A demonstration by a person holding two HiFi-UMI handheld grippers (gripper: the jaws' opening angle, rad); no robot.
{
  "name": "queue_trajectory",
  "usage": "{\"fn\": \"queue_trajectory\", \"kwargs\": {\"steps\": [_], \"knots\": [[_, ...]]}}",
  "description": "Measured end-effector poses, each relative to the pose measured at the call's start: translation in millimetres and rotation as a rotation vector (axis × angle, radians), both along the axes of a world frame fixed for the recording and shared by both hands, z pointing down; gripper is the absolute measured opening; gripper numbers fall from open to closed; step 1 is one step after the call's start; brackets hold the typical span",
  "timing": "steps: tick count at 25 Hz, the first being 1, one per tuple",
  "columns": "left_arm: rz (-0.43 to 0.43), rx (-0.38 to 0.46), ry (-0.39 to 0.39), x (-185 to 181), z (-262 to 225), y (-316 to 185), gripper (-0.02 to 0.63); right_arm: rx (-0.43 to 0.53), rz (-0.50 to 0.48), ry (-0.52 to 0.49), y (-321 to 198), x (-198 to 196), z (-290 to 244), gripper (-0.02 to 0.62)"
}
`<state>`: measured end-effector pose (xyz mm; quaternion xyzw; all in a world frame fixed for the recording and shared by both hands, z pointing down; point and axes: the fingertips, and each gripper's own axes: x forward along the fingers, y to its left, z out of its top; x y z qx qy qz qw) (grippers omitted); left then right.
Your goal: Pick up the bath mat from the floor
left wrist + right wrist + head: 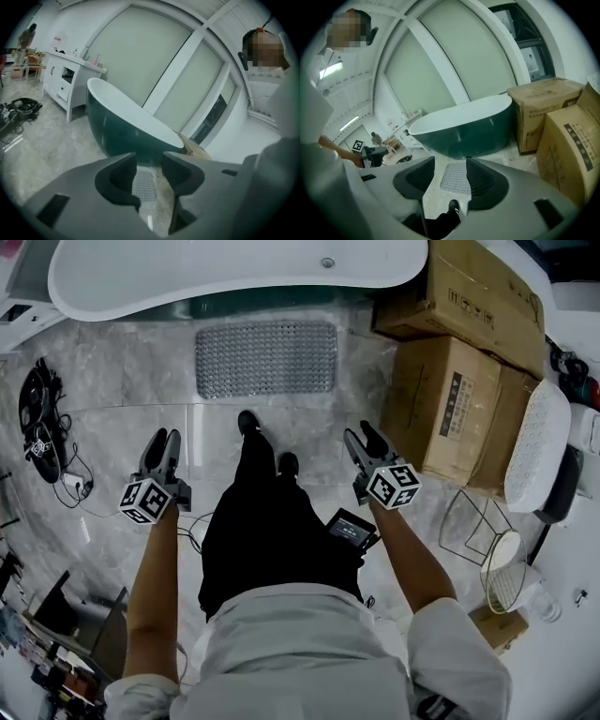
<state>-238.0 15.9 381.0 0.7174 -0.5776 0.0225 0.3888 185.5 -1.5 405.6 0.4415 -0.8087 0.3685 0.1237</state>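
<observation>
Both tools, left tool (161, 439) and right tool (359, 432), hang above the floor (141, 381) with jaws spread and nothing between them; each frames the bath mat (266, 358) from afar. Mat lies flat on the glossy marble, just beside the base of the bathtub (234, 277), well ahead of the person's shoes (248, 421) and untouched.

Likely hazards: a thin, flat edge gives the jaws little to bite, so the tips may skid on the polished stone. If the underside clings to the floor, a one-sided pull could slip off. Reaching in, the right tool could knock the cardboard boxes (445, 409) standing near the mat's right end, and the tub wall crowds its far edge.

Containers: bathtub appears empty, only its drain showing; boxes closed, contents hidden; wire basket (472, 521) at right — probably empty, though too faint to be sure.
</observation>
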Motion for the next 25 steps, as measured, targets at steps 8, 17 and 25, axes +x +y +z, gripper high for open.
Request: {"fn": "queue_trajectory", "kwargs": {"steps": [8,17,25], "knots": [[-0.024,-0.262,0.072,-43,166,-45,0.189,-0.265,-0.078,0.145,-23,33,185,0.215],[0.005,-0.403,0.037,-56,316,-86,0.207,-0.315,-0.161,0.147,-99,41,312,0.227],[0.155,-0.475,-0.044,-30,416,-96,0.229,-0.405,-0.201,0.098,-130,47,450,0.244]]}}
